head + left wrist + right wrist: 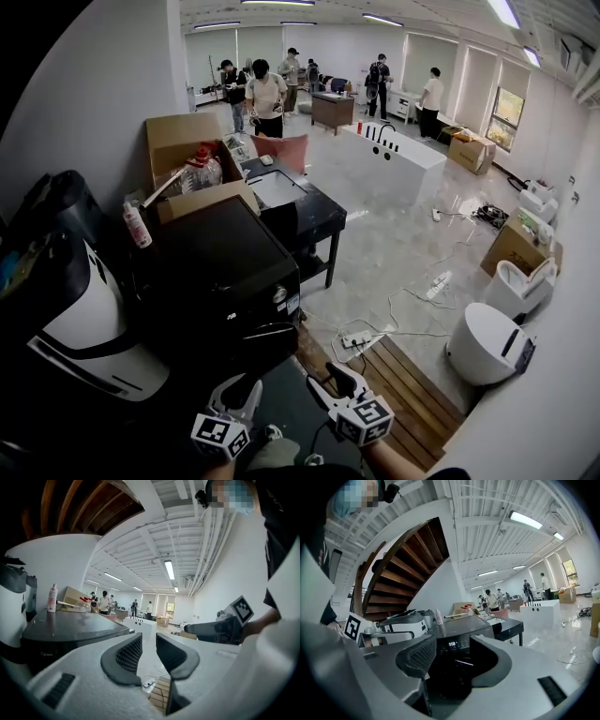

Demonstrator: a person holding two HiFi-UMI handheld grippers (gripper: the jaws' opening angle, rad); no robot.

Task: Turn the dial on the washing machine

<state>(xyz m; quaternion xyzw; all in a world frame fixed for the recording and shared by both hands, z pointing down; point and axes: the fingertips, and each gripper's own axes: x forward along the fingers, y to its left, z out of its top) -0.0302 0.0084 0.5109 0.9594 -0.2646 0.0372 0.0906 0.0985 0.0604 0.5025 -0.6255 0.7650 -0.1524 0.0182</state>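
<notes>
The black washing machine point(216, 267) stands at the left middle of the head view, with a small round knob point(279, 294) on its front right corner. Both grippers are low in that view, short of the machine's front. My left gripper point(242, 389) is open, its jaws point(149, 641) empty and pointing past the machine's right side. My right gripper point(336, 377) is open too. Its jaws point(453, 644) frame the machine's dark control panel with a lit display point(452, 644), still some way off. The knob does not show in either gripper view.
Cardboard boxes point(183, 150) and a spray bottle point(137, 226) sit behind the machine. A black table point(305, 220) stands to its right. A power strip point(356, 339) and cables lie on the floor by a wooden platform point(403, 384). White appliances point(487, 342) stand right; people point(265, 94) stand far back.
</notes>
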